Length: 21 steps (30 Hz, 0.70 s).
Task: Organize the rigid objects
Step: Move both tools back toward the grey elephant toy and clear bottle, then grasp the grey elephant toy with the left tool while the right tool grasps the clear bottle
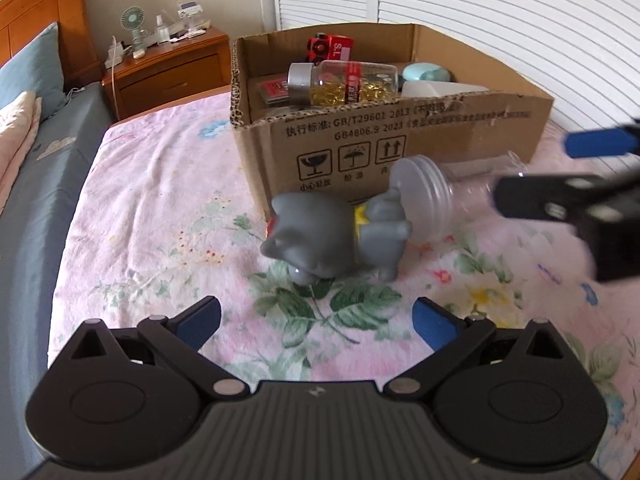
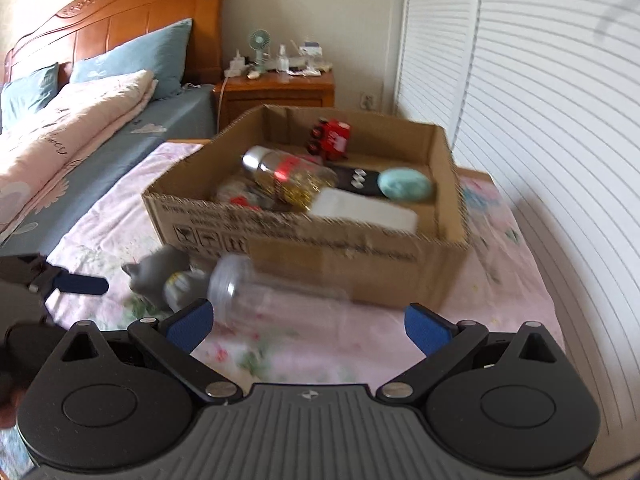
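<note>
Right now both my grippers hang over the floral bedspread [image 1: 160, 208] with nothing held. My left gripper [image 1: 316, 322] has its blue-padded fingers [image 1: 200, 322] spread wide, and the grey cat figurine [image 1: 336, 236] lies on its side on the bed just beyond them, untouched. My right gripper [image 2: 308, 326] is spread just as wide, and the clear plastic jar [image 2: 276, 300] lies on its side just ahead of the gap between the fingers, its ribbed lid [image 1: 422, 196] towards the cat's rear and touching or nearly touching it.

Both things lie along the near wall of the cardboard box [image 1: 460, 136], which sits on the bed towards the side by the white louvred doors [image 2: 540, 120]. Inside the box I see a bottle of yellow capsules [image 1: 344, 82] with a silver cap lying on top, a red toy vehicle [image 2: 330, 138] near the far wall, a pale green oval case [image 2: 404, 184] towards the right end, and a white flat piece [image 2: 364, 208] by the near wall. A wooden nightstand [image 2: 276, 92] stands beyond the bed's far corner.
</note>
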Tool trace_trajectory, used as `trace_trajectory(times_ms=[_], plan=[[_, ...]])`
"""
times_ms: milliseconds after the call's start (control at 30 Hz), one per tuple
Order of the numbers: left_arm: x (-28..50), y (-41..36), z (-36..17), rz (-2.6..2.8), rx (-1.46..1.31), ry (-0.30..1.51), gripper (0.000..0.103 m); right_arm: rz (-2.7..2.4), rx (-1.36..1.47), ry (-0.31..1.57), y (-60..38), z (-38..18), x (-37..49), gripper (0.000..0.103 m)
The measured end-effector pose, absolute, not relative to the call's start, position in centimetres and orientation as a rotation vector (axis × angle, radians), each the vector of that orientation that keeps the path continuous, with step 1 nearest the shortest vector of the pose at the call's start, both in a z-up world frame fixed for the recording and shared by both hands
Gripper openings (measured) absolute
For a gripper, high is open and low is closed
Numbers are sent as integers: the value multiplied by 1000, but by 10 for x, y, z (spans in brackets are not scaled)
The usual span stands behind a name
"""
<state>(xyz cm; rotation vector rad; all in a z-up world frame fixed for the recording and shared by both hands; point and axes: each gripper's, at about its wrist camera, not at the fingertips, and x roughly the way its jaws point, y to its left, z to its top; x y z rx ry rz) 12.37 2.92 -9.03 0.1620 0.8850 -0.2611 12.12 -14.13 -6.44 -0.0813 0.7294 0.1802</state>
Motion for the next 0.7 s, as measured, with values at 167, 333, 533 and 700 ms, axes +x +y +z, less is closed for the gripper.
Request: trace_trajectory(times_ms=[167,333,533,700], plan=[[122,37,-91,-272,126,888,102,186,-123,713,-119,-68,134,103],[124,39,-93,-280,113,892,102,134,-163,728,-113,-82,142,103],[124,38,-93,-289,110,888,102,76,-120,762,-138,-90,137,103],[126,36,-93,-277,92,874,101,46,-100,784,-160,-98,133,103]])
